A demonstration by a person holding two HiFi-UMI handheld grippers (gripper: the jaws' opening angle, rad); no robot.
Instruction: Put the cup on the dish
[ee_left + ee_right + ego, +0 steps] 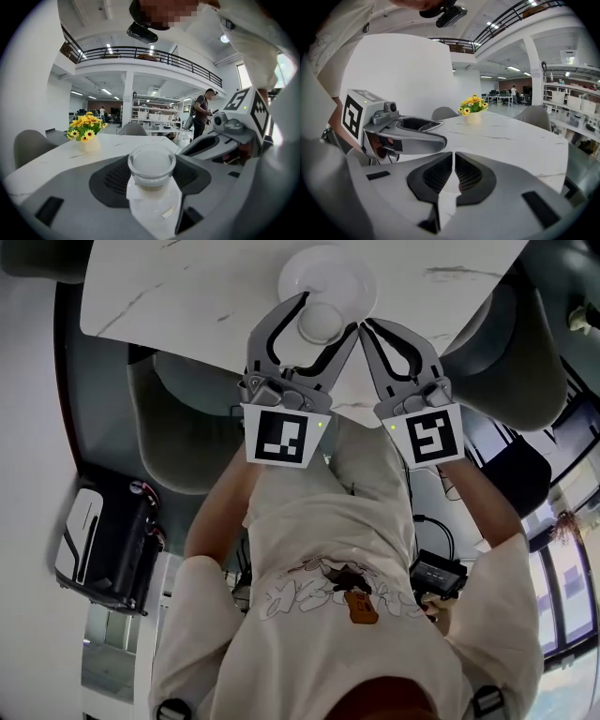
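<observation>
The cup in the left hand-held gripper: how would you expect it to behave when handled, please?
The cup looks like clear, smooth glass, so it is probably rigid, slippery and breakable. Its round wall may let it twist between the ribbed pads. It looks small, so it is likely light.

A clear cup (pixel 151 161) stands upright in the left gripper (pixel 328 313), close by the white dish (pixel 314 273).

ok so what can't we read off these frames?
- Cup-to-dish gap: in the head view, the cup overlaps the near rim of the dish; touching or above, cannot tell.
- Dish: absent from both gripper views; in the left gripper view, the cup and fingers fill the foreground.
- Cup contents: the glass looks hazy in the left gripper view.
</observation>
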